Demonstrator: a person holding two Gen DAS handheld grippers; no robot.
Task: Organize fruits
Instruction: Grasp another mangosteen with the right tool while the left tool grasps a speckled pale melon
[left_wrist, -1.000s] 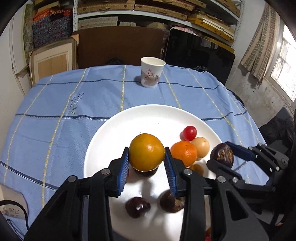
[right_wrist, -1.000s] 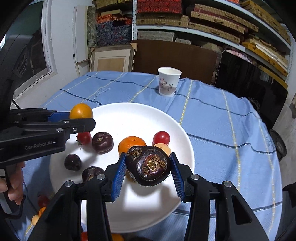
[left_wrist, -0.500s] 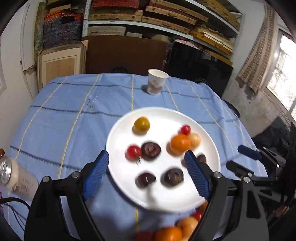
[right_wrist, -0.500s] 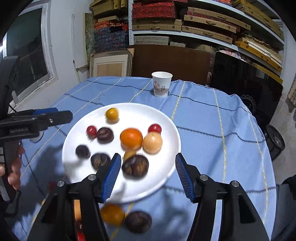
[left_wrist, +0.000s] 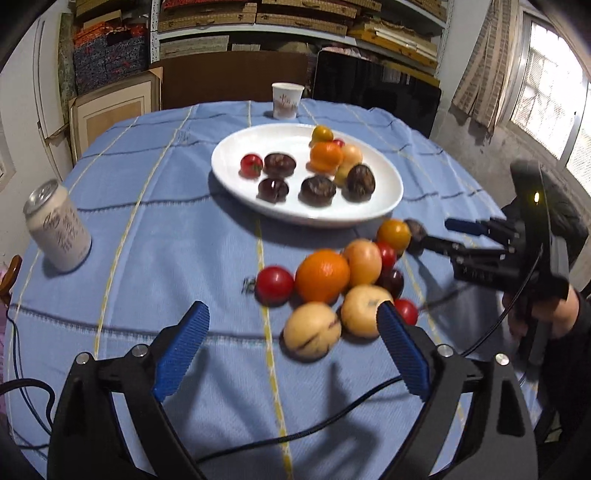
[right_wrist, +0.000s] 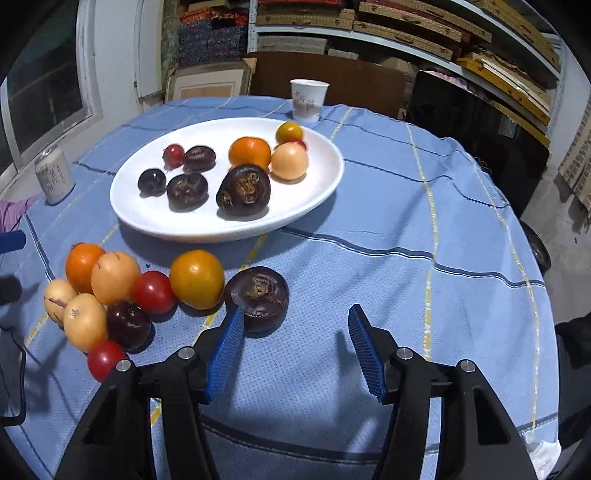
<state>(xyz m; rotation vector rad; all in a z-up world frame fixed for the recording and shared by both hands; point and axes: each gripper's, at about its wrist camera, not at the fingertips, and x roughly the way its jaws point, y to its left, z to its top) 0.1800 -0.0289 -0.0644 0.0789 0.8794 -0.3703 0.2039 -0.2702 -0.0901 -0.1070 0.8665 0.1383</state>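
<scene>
Surface (left_wrist: 155, 258): we see a round top under a blue cloth with yellow and dark stripes.
Plate (right_wrist: 147, 218): white, near the middle of the surface; we count nine fruits on it: dark round ones, an orange one, pale and yellow ones, small red ones.
Loose fruit pile (left_wrist: 343, 280): a cluster on the cloth just in front of the plate, with a large orange fruit (left_wrist: 322, 275), pale yellow fruits, red tomatoes and dark ones touching one another.
Left gripper (left_wrist: 291, 350): angled downward over the cloth; its blue fingers (left_wrist: 181, 347) have just been opening, stand wide apart and grip nothing; the pile's near edge lies between their tips.
Right gripper (right_wrist: 295, 350): angled downward; we see its fingers parted about halfway and empty; a dark flat fruit (right_wrist: 258, 295) lies just beyond the left fingertip. In the left wrist view a hand (left_wrist: 550, 314) grips its handle.
Can (left_wrist: 57, 229): pale, upright at the surface's left edge; its print is unreadable.
Paper cup (right_wrist: 308, 99): white, upright behind the plate; its red marks are too blurred for us to read.
</scene>
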